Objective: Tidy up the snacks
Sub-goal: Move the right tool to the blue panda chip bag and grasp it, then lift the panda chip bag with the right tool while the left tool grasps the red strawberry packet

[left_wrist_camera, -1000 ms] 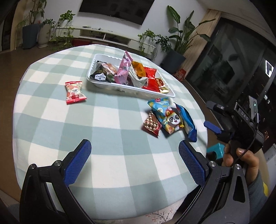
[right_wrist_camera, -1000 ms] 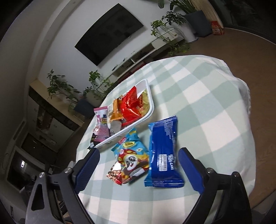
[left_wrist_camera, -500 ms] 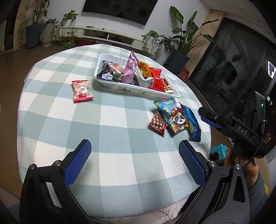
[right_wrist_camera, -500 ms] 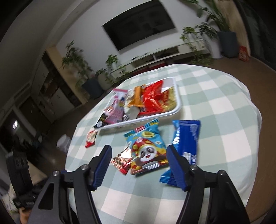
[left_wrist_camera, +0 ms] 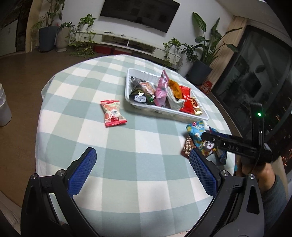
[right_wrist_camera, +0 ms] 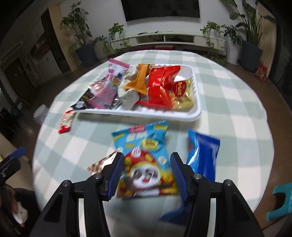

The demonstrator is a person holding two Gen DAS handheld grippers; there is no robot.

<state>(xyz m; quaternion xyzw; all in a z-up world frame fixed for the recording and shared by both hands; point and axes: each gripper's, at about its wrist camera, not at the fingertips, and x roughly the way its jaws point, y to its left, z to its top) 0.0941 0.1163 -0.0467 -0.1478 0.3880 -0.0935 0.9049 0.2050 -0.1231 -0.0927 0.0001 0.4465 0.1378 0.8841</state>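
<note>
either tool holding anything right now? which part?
Nothing held yet. The right tool is closing around the lower half of the panda snack bag, pads not clearly pressing it. The left tool is open over bare tablecloth.

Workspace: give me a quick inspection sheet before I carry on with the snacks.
Surface: round table, checked cloth.
Job's things: white tray full of snacks; red packet lies alone; panda bag, blue pack and brown packet lie near the tray.
Clutter: nothing seen.
Grippers: left gripper open, nothing between its jaws; right gripper closing, panda bag between its jaws, grip unclear.
Cables: thin black cable on the right gripper.
Surroundings: TV, potted plants, teal stool.
</note>
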